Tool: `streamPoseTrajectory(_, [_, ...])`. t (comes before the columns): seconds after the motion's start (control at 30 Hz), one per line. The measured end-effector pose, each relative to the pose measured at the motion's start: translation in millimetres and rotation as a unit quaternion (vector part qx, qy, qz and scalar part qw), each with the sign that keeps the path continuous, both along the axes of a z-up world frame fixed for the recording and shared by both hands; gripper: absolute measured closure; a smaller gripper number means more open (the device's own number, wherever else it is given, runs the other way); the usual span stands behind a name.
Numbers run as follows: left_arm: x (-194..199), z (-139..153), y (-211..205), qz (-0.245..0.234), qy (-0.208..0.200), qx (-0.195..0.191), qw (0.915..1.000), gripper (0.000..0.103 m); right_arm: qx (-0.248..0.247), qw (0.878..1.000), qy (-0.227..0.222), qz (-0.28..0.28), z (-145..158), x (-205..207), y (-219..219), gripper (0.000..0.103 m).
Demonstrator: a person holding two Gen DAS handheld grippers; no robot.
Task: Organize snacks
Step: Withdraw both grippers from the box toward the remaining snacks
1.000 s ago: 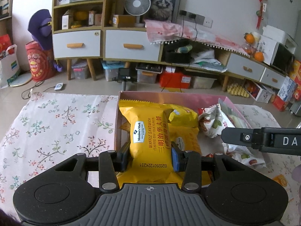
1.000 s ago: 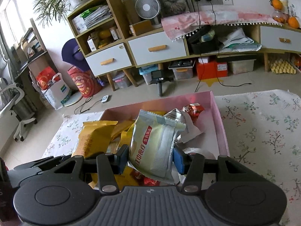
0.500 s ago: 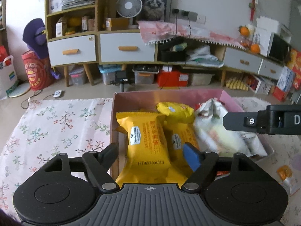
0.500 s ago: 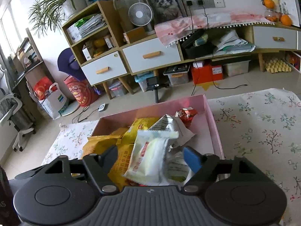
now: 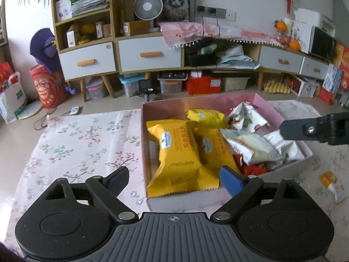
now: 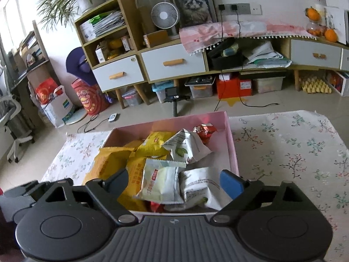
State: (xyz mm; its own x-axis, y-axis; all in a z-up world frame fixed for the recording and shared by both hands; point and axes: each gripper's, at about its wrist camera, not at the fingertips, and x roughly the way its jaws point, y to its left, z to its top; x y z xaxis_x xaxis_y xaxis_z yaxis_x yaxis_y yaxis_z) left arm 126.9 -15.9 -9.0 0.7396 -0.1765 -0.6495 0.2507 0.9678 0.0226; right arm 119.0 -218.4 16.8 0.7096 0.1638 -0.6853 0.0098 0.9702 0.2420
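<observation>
A: What has changed since a second ago?

B: Both claws have let go. The left claw (image 5: pixel 174 178), which gripped the yellow waffle-sandwich pack (image 5: pixel 180 157), is opening wide with nothing pressed between its fingers; the pack now lies flat at the near left of the pink box (image 5: pixel 257 100). The right claw (image 6: pixel 173 182), which pinched the pale green-and-white snack bag (image 6: pixel 161 183), is opening too, and that bag has dropped onto the heap.

A: Why do they hang where they do?

B: Each hovers just over the box's near edge, tilted down, probably so a dropped packet lands inside, not on the counter (image 5: pixel 76 144) with its floral cloth.

A: And beyond the claws?

B: A second yellow pack (image 5: pixel 214 150) lies touching the first, a smaller yellow packet (image 5: pixel 206 116) behind them. White crinkled bags (image 6: pixel 187 146) fill the right side, with a red wrapper (image 6: pixel 205 130) near the far wall.

A: Anything left out?

B: One small orange-and-white sachet (image 5: pixel 332 185) lies on the cloth, right of the box in the left view. It looks like the next pickup.
</observation>
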Motion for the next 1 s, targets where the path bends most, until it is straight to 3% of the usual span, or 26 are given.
streamPoseTrajectory(0.43, [-26.9, -6.1, 20.8, -0.044, 0.011, 0.085, 0.9953, 0.01, -0.074, 0.996, 0.008, 0.049, -3.2, -34.7, 9.8, 0.023])
streamPoseTrajectory(0.67, [-34.4, -13.8, 52.8, -0.038, 0.031, 0.096, 0.9942, 0.01, -0.129, 0.987, 0.021, 0.096, -16.2, -57.4, 22.9, 0.021])
streamPoseTrajectory(1.0, [-36.8, -32.1, 83.6, -0.04, 0.059, 0.104, 0.992, 0.01, -0.165, 0.974, 0.037, 0.15, -31.8, -77.7, 46.8, 0.021])
